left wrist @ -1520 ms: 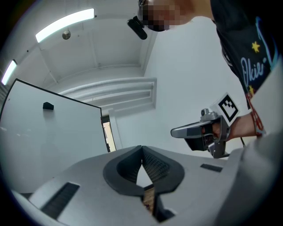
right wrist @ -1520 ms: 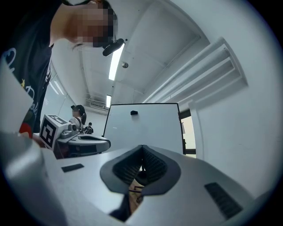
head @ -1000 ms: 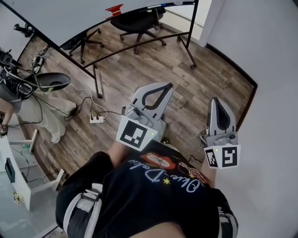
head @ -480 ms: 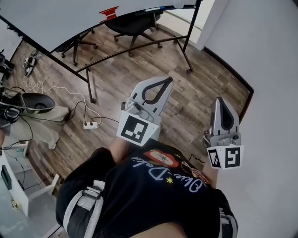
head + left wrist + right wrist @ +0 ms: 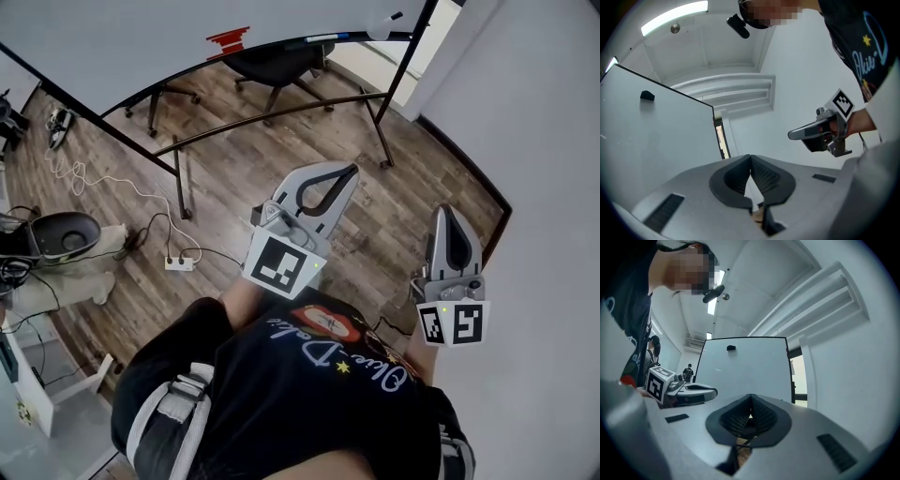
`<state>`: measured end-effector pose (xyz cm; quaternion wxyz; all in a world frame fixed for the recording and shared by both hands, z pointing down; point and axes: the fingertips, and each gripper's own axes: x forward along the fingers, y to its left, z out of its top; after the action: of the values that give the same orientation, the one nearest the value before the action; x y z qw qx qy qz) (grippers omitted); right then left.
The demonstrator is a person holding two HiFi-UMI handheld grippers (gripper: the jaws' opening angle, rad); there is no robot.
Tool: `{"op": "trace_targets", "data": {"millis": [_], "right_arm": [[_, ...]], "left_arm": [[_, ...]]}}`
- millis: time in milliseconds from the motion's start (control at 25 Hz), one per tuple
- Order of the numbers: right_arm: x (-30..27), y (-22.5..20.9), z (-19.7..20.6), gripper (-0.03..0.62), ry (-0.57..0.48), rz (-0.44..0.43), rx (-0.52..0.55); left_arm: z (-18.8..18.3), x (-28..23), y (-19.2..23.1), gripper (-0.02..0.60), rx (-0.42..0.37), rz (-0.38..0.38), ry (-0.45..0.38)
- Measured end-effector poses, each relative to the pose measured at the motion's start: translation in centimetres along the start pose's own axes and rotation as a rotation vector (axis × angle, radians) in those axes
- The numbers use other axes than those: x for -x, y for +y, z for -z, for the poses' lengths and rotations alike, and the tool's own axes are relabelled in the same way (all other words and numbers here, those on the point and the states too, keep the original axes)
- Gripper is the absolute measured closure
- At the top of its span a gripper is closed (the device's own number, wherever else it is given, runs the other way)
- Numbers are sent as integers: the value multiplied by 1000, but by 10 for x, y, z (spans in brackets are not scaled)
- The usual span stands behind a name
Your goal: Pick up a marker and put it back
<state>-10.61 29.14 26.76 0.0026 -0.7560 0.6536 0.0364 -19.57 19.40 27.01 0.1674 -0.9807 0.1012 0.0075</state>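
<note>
A blue marker and a red item lie along the ledge of the whiteboard at the top of the head view. My left gripper is held level over the wooden floor, well short of the board, shut and empty. To its right, near the white wall, my right gripper is also shut with nothing in it. In the left gripper view the left gripper has its tips touching, with the right gripper beside it. The right gripper faces the whiteboard.
Two office chairs stand under the board, between its stand's legs. A power strip with cables lies on the floor at the left. A white wall runs along the right. A small black item sticks to the board.
Both grippers and the view have advanced toward the whiteboard. The board's ledge and stand now show closer and more centred. Both grippers stay shut and empty.
</note>
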Motion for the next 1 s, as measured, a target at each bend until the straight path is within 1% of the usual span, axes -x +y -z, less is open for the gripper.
{"op": "trace_targets", "data": {"millis": [480, 800, 1000], "right_arm": [[-74, -11, 4, 594, 8, 20, 27], [-124, -9, 8, 594, 6, 18, 26], [-139, -9, 11, 594, 22, 20, 36]], "left_arm": [[26, -40, 63, 578, 17, 10, -33], [42, -53, 108, 578, -9, 1, -33], [52, -60, 119, 578, 10, 9, -34]]}}
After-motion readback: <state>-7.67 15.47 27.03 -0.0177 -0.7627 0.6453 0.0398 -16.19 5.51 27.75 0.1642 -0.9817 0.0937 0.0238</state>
